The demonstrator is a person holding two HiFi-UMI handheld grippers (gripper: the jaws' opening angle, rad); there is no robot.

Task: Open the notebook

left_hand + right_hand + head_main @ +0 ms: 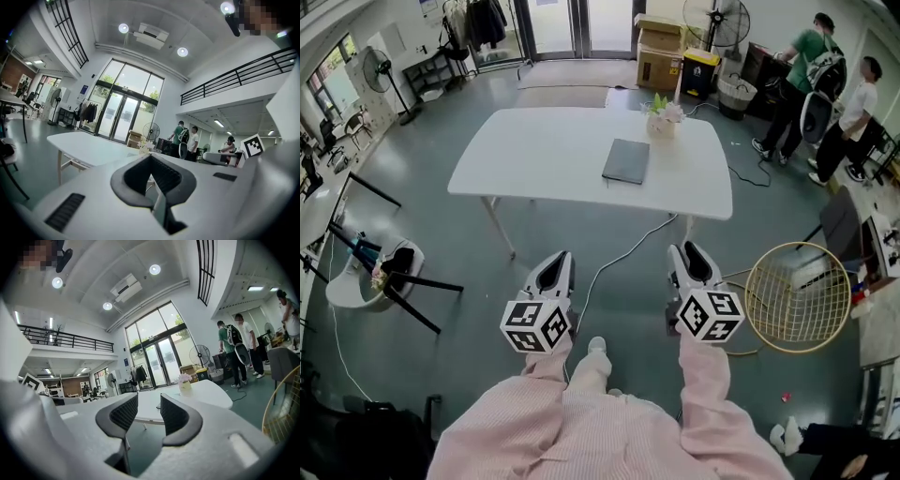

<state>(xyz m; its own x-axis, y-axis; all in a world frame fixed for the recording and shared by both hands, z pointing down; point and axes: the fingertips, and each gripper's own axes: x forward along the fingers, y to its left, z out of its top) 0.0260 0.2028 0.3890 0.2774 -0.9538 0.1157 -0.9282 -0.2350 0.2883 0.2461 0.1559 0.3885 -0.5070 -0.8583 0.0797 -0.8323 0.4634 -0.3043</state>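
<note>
The table top (pixel 544 155) is left mostly bare round the notebook (pixel 625 161); only the flower pot (pixel 661 122) is parked near, probably not touching.

My left gripper (pixel 560 258) points level toward the far side, jaw tips together with nothing between them. My right gripper (pixel 687 251) is alongside, jaws spread and empty. Both arms, in striped pink sleeves (pixel 705 394), reach forward.

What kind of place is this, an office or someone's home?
Probably a large open workspace or studio, not a home: tall glass entrance doors, a railed mezzanine overhead, and a white table with stacked cardboard boxes and a pedestal fan behind it.
</note>
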